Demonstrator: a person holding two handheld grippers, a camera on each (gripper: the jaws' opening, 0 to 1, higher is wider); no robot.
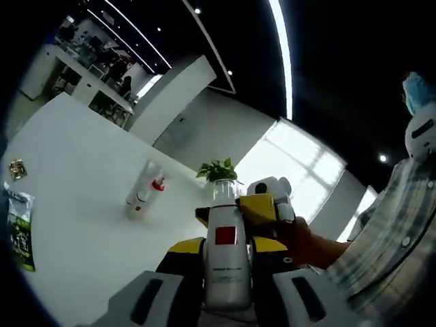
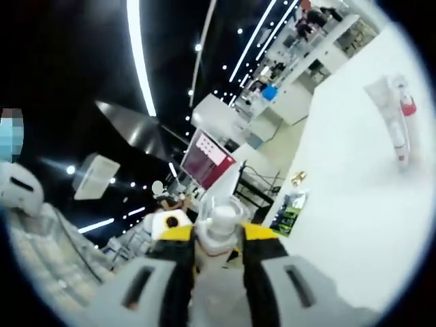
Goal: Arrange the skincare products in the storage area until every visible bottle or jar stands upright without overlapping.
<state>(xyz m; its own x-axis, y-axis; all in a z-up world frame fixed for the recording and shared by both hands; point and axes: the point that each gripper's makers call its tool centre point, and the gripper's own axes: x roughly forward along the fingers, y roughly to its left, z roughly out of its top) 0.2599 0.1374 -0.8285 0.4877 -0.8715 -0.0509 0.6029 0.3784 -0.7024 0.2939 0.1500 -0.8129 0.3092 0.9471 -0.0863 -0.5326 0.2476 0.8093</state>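
While two bottles [image 1: 144,189] stand apart on the bench [image 1: 82,204], both tongs, left [image 1: 228,286] and right [image 2: 216,272], clench one white bottle [image 1: 227,262].

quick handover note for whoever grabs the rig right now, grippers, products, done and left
Left gripper: shut on the white bottle with the red square label, held upright at the table.
Right gripper: closed around that bottle's top.
Two more products stand together farther back on the table, upright and apparently touching.
Green packet lies at the edge.
Left: set the held bottle down upright, apart from the others.
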